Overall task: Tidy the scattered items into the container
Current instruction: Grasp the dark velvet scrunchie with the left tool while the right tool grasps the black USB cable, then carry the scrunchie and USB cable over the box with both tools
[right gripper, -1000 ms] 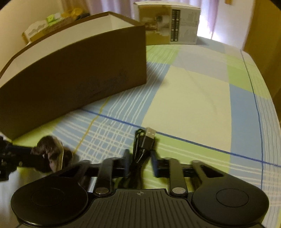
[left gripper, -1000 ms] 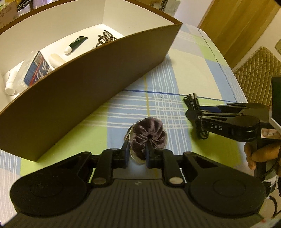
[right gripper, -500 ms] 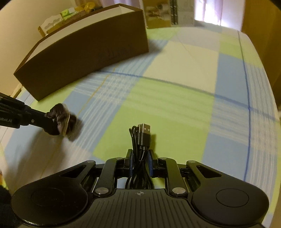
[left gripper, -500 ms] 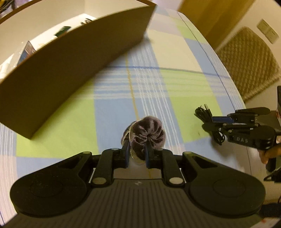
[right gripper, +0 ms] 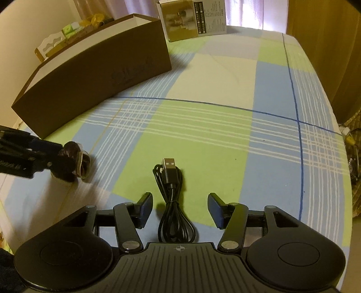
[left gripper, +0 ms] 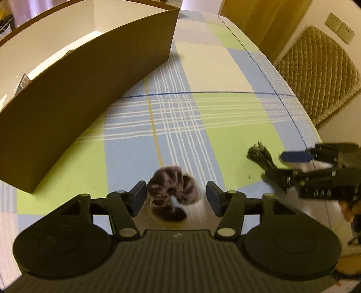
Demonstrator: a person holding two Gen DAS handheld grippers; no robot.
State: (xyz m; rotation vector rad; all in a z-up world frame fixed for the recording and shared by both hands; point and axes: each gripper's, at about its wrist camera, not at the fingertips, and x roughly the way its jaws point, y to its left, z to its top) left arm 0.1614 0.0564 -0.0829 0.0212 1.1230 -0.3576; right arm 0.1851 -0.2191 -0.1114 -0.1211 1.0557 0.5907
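- left gripper point(left gripper: 176, 198): fingers spread wide, scrunchie point(left gripper: 172, 191) sitting loose btwn them on the desk point(left gripper: 214, 74)
- right gripper point(right gripper: 180, 208): also spread, USB cable point(right gripper: 172, 196) lying btwn, untouched
- brown box point(right gripper: 94, 74) sitting well apart, behind both

One brown box point(right gripper: 94, 74), one scrunchie point(left gripper: 172, 193), one black USB cable point(right gripper: 172, 198), one printed carton point(right gripper: 191, 19), one chair point(left gripper: 315, 74), two grippers: left point(left gripper: 176, 197), right point(right gripper: 180, 208).

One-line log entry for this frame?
left gripper: open, around scrunchie | right gripper: open, around USB cable | both outside box
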